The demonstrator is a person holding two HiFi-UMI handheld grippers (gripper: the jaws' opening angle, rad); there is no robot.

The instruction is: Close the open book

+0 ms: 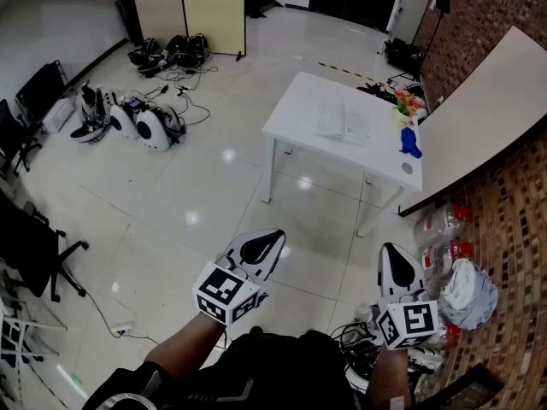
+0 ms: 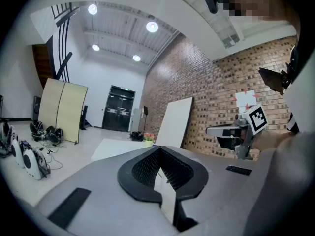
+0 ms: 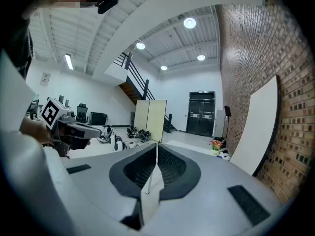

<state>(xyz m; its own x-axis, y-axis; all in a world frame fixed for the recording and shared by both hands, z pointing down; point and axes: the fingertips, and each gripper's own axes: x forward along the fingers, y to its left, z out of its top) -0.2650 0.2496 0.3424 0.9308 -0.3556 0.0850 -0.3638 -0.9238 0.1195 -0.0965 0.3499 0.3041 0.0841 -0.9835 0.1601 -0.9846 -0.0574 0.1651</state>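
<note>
The open book (image 1: 344, 122) lies flat with pale pages on the white table (image 1: 299, 114), far off across the floor in the head view. Both grippers are held low near the person's body, well short of the table. My left gripper (image 1: 272, 236) points toward it, and its jaws (image 2: 158, 149) stand together with nothing between them. My right gripper (image 1: 393, 248) is likewise shut and empty (image 3: 156, 144). The table (image 2: 115, 149) appears small and distant in the left gripper view, where the book cannot be made out.
A blue object (image 1: 411, 142) and flowers (image 1: 408, 105) stand at the table's right end. A large white board (image 1: 487, 109) leans on the brick wall. Gear and cables (image 1: 128, 118) lie on the floor at left, bags (image 1: 466, 289) at right, and chairs (image 1: 30, 246) stand further left.
</note>
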